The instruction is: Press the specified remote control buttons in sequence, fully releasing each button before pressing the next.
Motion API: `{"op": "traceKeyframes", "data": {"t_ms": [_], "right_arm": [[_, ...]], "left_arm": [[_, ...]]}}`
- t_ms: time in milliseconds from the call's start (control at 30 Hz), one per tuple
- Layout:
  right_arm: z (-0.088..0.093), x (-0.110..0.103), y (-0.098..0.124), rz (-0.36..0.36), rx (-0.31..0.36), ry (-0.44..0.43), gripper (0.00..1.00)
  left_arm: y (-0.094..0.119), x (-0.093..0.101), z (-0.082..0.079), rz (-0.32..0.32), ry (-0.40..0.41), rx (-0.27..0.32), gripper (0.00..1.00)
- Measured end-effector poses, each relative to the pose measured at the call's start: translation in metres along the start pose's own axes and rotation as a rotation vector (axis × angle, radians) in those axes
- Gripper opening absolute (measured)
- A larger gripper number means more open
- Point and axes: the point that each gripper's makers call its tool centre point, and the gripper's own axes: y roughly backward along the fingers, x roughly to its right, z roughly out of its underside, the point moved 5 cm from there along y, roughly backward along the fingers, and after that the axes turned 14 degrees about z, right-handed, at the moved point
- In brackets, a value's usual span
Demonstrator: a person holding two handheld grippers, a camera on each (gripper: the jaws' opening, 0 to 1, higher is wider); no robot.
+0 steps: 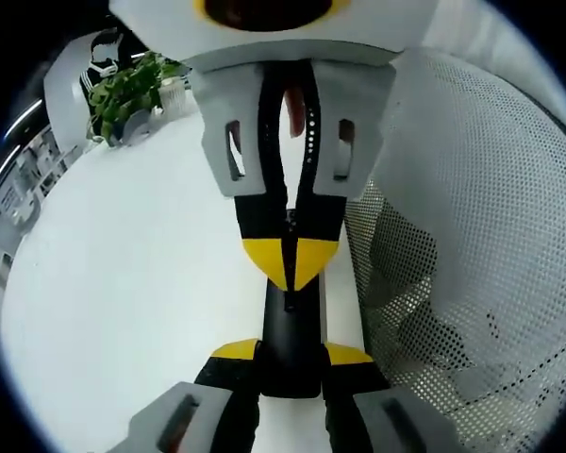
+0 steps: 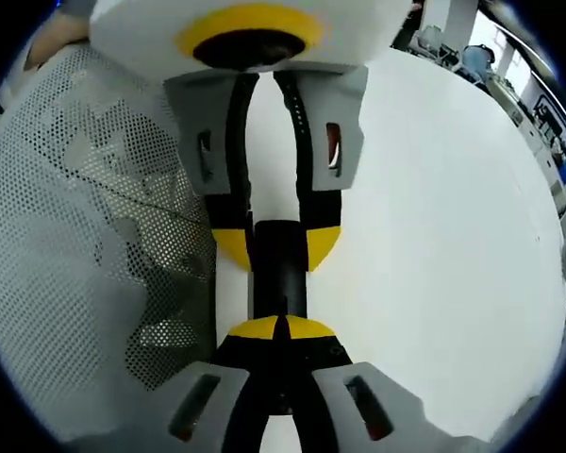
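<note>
Left gripper view: white table (image 1: 123, 283) takes up most of the ground, broad and bare on one side; a white perforated mesh basket (image 1: 491, 245) stands along the other side, with pale crumpled material dimly visible through its holes. Far corner of the table carries a potted green plant (image 1: 127, 90). Between the two tools lies the remote control (image 1: 291, 340), a slim black bar on the table just beside the basket wall. The left gripper (image 1: 291, 363) has its yellow-tipped jaws set narrow on the near end of the remote, one tip on each long edge, holding it steady. The right gripper (image 1: 290, 264) comes in from the opposite side, its jaws drawn together so the yellow tips meet at a point over the remote's face. Right gripper view: same arrangement from the other end — right gripper (image 2: 281, 328) tips closed against each other above the remote control (image 2: 279, 269), left gripper (image 2: 277, 247) clamping its far end, mesh basket (image 2: 85, 236) alongside, table (image 2: 434, 236) open beyond. Individual buttons cannot be made out on the dark surface, and whether the joined tips touch it is not clear. Judgement: a press step is in hand, left bracing, right acting as the finger. Next move calls for a short straight push, then a full lift clear before shifting to the next button.
</note>
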Motion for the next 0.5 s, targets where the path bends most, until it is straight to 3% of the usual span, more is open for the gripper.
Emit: {"op": "traceKeyframes", "data": {"t_ms": [233,500], "right_arm": [[0.0011,-0.0024,0.0011,0.033,0.054,0.061,0.0],[-0.0049,-0.0035,-0.0005,0.03,0.064,0.075,0.0]], "left_arm": [[-0.0001,0.0,0.0001,-0.001,-0.004,-0.003,0.25],[-0.0002,-0.0003,-0.0002,-0.001,-0.002,0.0,0.25]]}}
